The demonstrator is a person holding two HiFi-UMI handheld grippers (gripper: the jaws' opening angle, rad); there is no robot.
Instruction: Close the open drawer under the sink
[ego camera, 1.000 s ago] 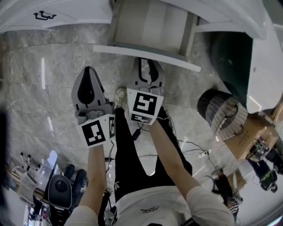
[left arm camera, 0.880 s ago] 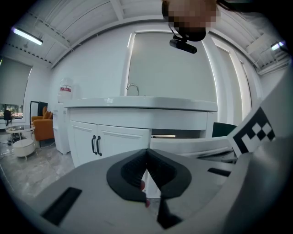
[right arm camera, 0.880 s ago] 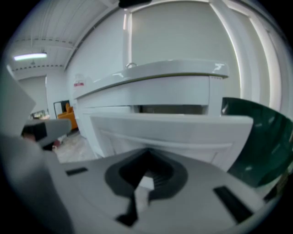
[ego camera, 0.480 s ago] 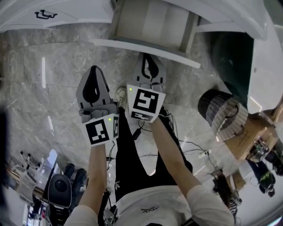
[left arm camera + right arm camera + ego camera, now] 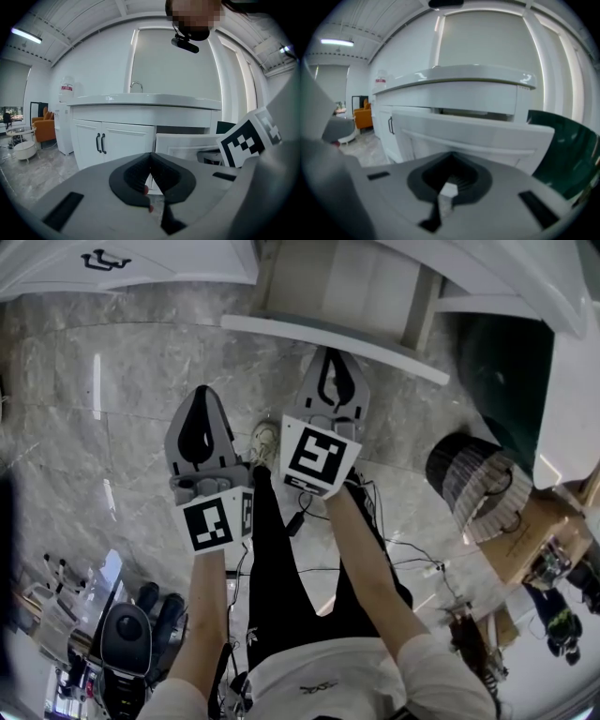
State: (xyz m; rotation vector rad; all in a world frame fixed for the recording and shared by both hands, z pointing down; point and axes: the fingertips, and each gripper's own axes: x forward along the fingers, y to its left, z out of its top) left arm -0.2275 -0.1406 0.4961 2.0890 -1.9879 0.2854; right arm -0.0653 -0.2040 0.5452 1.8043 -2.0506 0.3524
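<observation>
Marble floor (image 5: 122, 381) spreads beneath the pulled-out drawer (image 5: 337, 292), closed right claw (image 5: 336, 360) nearby.

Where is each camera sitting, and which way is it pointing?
Head view: on the person's head, looking steeply down at the floor and open drawer; shows forearms, legs, left gripper and right gripper.
Left gripper view: on the left gripper, facing the cabinet; shows its own shut jaws and the right gripper's marker cube.
Right gripper view: on the right gripper, close to the drawer front; shows its own shut jaws.
Shared: all three show the drawer.
</observation>
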